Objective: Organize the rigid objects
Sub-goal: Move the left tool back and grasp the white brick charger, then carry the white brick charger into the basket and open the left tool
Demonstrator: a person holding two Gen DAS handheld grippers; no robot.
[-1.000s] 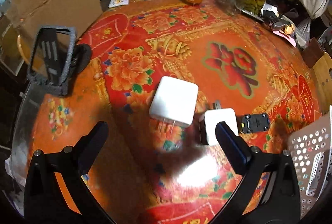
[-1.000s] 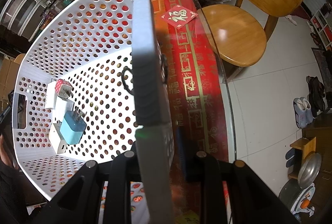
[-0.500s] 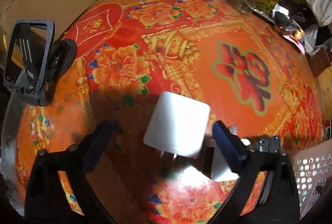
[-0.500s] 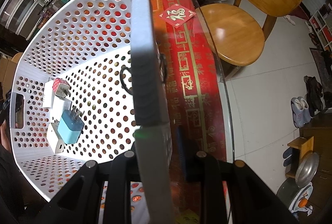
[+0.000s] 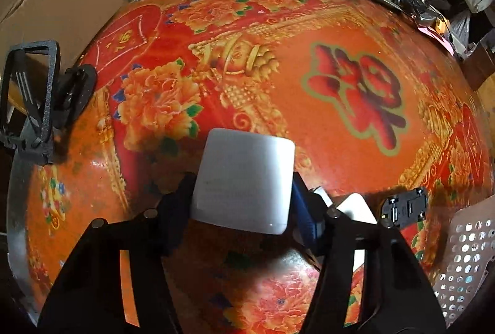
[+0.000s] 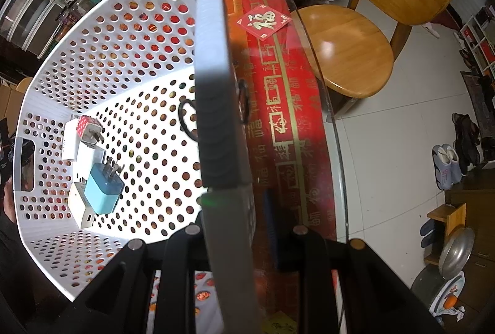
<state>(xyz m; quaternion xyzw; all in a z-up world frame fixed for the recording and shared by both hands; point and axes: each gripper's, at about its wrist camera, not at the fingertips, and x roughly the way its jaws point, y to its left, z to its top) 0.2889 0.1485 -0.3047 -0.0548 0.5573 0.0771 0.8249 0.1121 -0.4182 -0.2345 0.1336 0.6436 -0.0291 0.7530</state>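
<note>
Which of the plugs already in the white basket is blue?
The blue charger plug, prongs up, lying atop white ones; the plug beyond it is red-dotted.

Wooden chair (image 6: 368,34) (round-seated), pale tiled floor (image 6: 399,154)

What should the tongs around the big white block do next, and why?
Probably lift it a little. The left tongs have just been closing, and their fingers now sit against both sides of the big white charger on the table. Chargers already lie in the white basket, whose rim the right tongs hold, so it likely goes there next.
</note>
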